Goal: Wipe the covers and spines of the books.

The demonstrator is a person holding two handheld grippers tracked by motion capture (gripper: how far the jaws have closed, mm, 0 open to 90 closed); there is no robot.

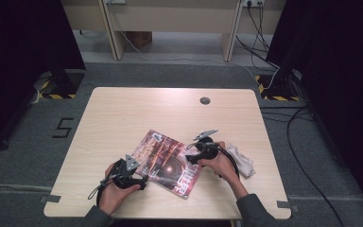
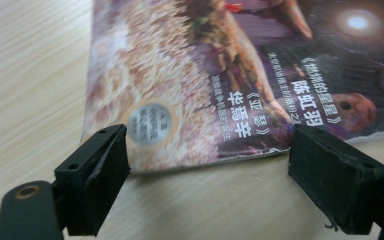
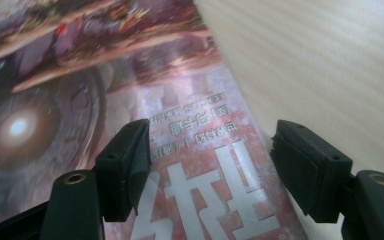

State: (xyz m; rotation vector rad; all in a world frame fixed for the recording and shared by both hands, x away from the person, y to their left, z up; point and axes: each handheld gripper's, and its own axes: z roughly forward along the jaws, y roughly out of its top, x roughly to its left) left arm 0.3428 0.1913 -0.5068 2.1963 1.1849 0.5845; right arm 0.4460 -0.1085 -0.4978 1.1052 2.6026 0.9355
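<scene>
Two hand-held black grippers are seen low over a glossy magazine with a reddish-purple illustrated cover point(image 1: 168, 163), which lies flat and askew on the near half of the pale wooden table point(image 1: 123, 113). The left gripper point(image 2: 207, 165) is held with jaws spread wide at the magazine's near edge, nothing between them. The right gripper point(image 3: 210, 160) is likewise parted, straddling the cover's edge beside large white lettering. Farther right, a crumpled white cloth point(image 1: 241, 160) is seen beside the right hand point(image 1: 222, 163).
</scene>
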